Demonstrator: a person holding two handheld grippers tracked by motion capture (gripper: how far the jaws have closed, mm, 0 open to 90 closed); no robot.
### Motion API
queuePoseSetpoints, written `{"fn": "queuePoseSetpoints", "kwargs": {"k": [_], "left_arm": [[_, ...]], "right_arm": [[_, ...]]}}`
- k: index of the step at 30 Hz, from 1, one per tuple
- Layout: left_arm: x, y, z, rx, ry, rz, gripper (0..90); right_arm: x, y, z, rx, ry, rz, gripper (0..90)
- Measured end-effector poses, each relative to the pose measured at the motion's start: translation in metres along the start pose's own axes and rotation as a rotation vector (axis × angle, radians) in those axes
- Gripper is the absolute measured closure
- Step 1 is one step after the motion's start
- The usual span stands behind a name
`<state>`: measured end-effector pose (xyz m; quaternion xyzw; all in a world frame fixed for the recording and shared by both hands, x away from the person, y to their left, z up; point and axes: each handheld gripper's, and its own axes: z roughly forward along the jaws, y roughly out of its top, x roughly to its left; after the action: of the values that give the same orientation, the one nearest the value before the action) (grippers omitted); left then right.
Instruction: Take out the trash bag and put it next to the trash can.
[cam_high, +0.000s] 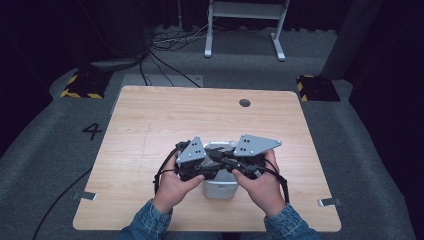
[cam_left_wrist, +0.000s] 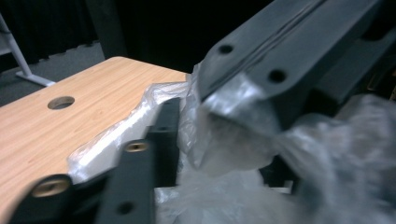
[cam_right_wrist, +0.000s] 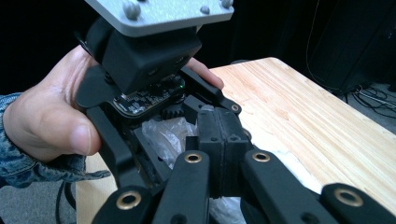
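Both grippers work a plastic bag (cam_left_wrist: 224, 140) into the bin (cam_high: 220, 189) at the desk's (cam_high: 150, 120) six o'clock. Right gripper (cam_right_wrist: 219, 140) fingers are pinched together on the bag; left gripper (cam_left_wrist: 187, 116) fingers stand apart around it. Next, I judge: spread the bag's edge over the rim.

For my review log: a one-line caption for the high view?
Both grippers, left and right, meet over a grey bin lined with clear plastic.

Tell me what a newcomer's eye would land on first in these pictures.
First, the two hands meeting at the near middle of the wooden table, left gripper and right gripper nose to nose over a small pale bin. Next, the crinkled clear plastic bag bunched between the left gripper's jaws; the right gripper's jaws are pressed together on that plastic.
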<state>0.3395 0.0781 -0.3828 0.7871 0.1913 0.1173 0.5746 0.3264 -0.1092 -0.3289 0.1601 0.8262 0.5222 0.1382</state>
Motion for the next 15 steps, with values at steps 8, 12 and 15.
{"fn": "queuePoseSetpoints", "kwargs": {"k": [8,12,15], "left_arm": [[-0.003,0.005,0.002,0.034,0.015,0.041,84.7],[-0.001,0.007,0.001,0.021,0.010,0.035,85.7],[-0.003,0.009,0.000,-0.008,0.016,0.036,85.8]], "right_arm": [[-0.009,-0.008,-0.020,-0.031,-0.097,0.018,64.0],[-0.021,-0.015,-0.037,-0.059,-0.194,0.069,42.6],[-0.027,-0.021,-0.046,-0.062,-0.216,0.086,38.4]]}}
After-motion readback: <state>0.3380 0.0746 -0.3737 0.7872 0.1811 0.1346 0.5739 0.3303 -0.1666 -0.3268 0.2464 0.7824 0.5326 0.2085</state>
